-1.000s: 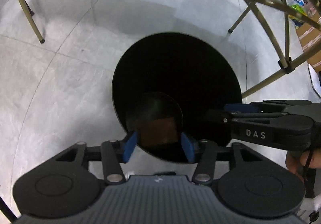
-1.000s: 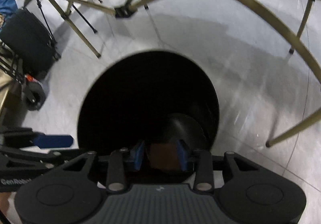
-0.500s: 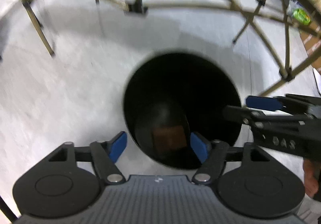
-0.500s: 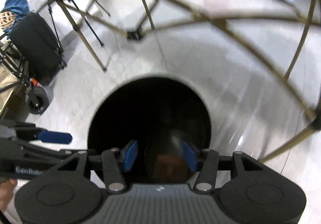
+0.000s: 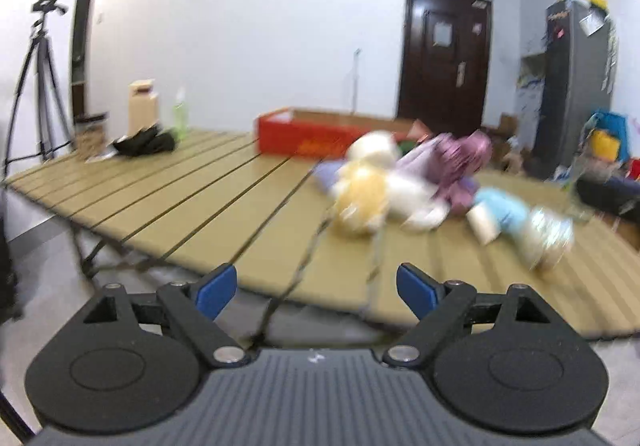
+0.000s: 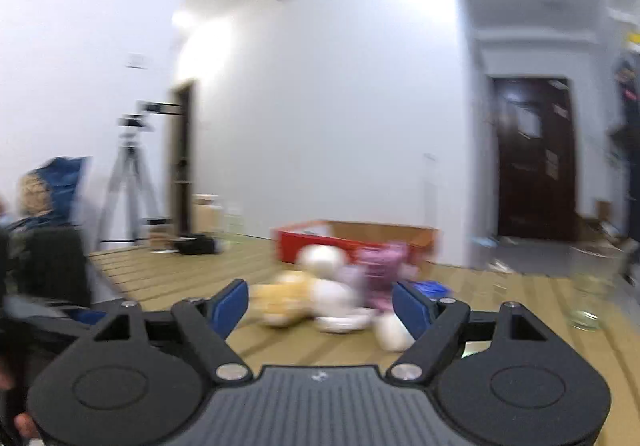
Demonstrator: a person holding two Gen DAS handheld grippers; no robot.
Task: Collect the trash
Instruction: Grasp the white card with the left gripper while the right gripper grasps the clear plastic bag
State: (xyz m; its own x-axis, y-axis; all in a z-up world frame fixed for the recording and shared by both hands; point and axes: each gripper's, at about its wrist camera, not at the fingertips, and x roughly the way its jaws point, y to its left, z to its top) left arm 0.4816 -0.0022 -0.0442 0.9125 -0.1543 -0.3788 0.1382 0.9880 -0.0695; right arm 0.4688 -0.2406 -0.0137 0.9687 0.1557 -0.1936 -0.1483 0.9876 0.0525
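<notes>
- Left gripper (image 5: 316, 290) is wide open with nothing in it, sitting at the near edge of the slatted table (image 5: 168, 202), looking across the top.
- Right gripper (image 6: 320, 308) is the same deal: blue pads spread apart, empty, low over the table.
- The trash is a blurry pile (image 5: 400, 186) on the table, ahead of the left gripper and a bit off to its right, not touching it. Too smeared to say exactly what's in it: something yellowish, something white, something purple.
- From the right view the same pile (image 6: 332, 286) sits pretty much dead ahead, showing in the gap between the pads but further back on the table.
- A light blue and white piece (image 5: 500, 214) lies to the right of the pile, with a shiny blurred thing (image 5: 550, 238) just past it.
- Red box (image 5: 304, 136) sits behind the pile, towards the far edge.
- A clear glass (image 6: 588, 298) stands off to the right in the right view.
- Dark bundle (image 5: 144, 142) and a tan carton (image 5: 142, 106) are at the far left corner, tripod (image 5: 36, 78) behind them by the wall.
</notes>
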